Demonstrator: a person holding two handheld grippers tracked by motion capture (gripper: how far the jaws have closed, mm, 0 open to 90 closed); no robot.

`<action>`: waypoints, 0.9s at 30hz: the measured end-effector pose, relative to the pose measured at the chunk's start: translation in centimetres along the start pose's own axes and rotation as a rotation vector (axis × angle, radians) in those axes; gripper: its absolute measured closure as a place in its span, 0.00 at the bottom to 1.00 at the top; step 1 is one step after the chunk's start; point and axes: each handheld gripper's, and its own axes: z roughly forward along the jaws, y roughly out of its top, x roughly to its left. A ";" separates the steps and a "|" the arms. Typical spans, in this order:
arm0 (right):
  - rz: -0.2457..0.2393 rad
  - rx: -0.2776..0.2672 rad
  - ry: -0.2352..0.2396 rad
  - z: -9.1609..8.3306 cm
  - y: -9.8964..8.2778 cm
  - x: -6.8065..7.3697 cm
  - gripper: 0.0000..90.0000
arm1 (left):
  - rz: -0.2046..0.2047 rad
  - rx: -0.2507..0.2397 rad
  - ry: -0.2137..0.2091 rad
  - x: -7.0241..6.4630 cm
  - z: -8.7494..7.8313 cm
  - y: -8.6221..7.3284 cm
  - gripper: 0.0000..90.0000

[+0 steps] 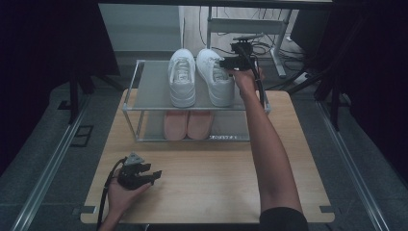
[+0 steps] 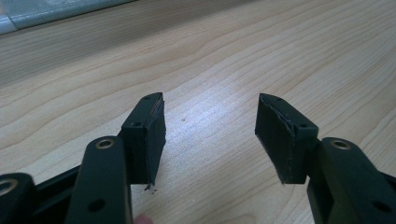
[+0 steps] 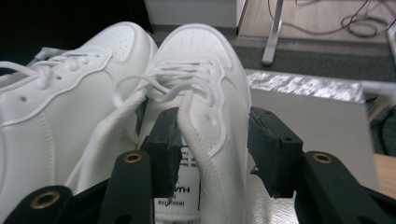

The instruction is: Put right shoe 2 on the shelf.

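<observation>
Fingers (image 3: 212,140) astride right sneaker's (image 3: 205,84) collar

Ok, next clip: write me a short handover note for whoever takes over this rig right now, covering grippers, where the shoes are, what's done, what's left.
Right gripper: jaws open, straddling the side wall of the right white sneaker, one jaw inside the opening, one outside; pads not pressing.
Left gripper: open, holding nothing, resting low over the bare wooden table near the front left.
Shoes: both white sneakers, the left white sneaker included, stand side by side on the top shelf of the rack. A pink pair sits on the lower shelf.
Done: the white pair looks placed.
Left: probably withdraw the right gripper without dragging the shoe; straighten the pair if needed.
</observation>
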 end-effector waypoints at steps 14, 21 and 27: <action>-0.061 -0.056 0.070 -6.3 -4.2 -3.3 0.88 | 0.009 0.007 0.002 -0.4 0.2 -0.2 0.48; -0.118 -0.017 0.087 -6.7 -6.7 -4.8 0.99 | 0.022 0.013 0.000 -0.8 0.4 -0.1 0.48; -0.121 -0.002 0.100 -5.6 -7.8 -4.7 0.99 | 0.034 0.020 -0.005 -1.0 0.7 0.0 0.48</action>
